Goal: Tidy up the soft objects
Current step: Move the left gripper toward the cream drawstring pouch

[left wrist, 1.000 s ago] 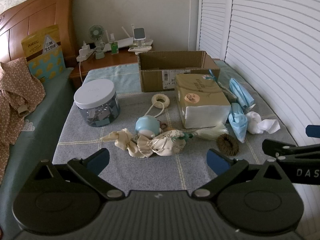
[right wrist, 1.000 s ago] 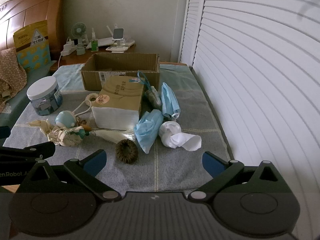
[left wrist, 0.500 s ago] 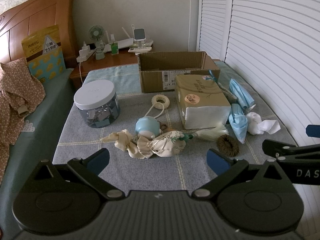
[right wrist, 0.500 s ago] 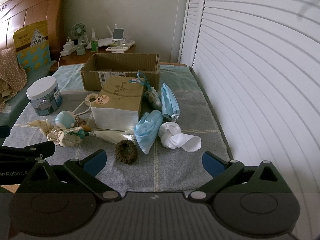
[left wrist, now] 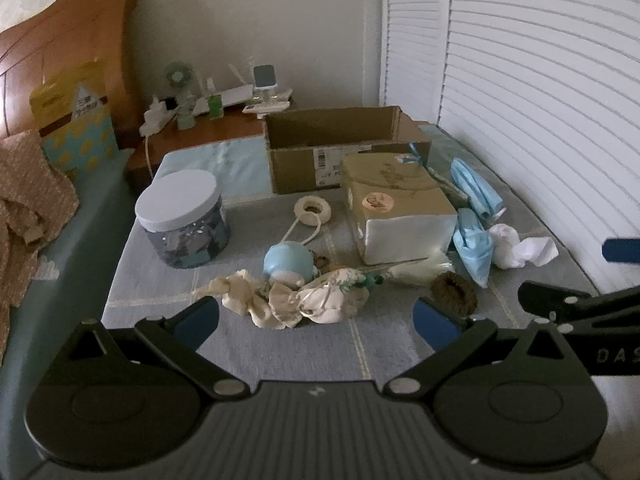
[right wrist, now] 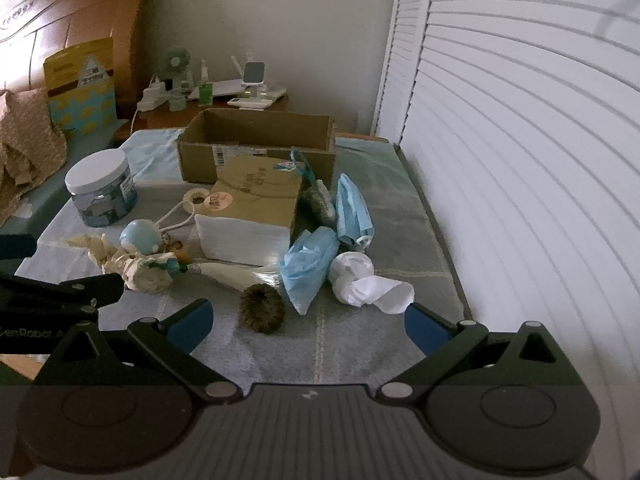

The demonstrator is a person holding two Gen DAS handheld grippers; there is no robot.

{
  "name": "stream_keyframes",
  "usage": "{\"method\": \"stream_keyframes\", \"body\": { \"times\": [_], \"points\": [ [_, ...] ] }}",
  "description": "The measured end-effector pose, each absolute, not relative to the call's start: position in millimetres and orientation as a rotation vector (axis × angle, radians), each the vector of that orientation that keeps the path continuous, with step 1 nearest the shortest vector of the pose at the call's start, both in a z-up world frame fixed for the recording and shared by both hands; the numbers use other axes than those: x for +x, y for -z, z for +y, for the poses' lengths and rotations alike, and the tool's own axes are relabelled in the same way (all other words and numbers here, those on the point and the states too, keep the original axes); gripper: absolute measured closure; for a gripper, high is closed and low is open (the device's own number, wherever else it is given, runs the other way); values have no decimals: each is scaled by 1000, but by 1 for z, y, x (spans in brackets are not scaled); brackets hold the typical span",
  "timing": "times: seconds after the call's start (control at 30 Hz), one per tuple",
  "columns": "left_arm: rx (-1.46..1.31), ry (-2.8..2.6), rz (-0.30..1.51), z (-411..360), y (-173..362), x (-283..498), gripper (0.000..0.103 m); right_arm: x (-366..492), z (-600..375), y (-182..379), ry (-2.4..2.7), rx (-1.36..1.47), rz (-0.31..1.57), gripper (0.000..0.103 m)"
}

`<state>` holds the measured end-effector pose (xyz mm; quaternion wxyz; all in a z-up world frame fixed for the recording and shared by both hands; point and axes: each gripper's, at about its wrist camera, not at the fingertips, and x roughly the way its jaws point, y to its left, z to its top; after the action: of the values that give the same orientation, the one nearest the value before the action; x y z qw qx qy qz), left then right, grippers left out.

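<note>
Seemingly nothing is picked yet; both hand-held grippers hover spread and empty, left (left wrist: 316, 316) near the cream cloth bundle (left wrist: 292, 300), right (right wrist: 306, 320) near the brown scrunchie (right wrist: 262, 308); next likely calls for pinching one soft item and carrying it to the box (right wrist: 256, 148); left to right: lidded jar (left wrist: 182, 220) with dark contents, box apparently empty, masks (right wrist: 308, 264) loose on the bed.

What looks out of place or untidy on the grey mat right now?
The cardboard box stands empty, while the soft things lie scattered in front of it: a crumpled white cloth, blue face masks and a brown hair scrunchie.
</note>
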<state>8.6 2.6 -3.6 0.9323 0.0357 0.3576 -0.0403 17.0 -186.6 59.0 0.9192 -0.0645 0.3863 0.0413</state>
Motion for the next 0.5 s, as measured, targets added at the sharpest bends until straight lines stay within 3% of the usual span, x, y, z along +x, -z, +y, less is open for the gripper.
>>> {"method": "stream_keyframes", "body": {
  "times": [0.5],
  "points": [
    [46, 193, 721, 11, 30, 24, 1, 28, -188, -41, -154, -165, 773, 0]
  ]
}}
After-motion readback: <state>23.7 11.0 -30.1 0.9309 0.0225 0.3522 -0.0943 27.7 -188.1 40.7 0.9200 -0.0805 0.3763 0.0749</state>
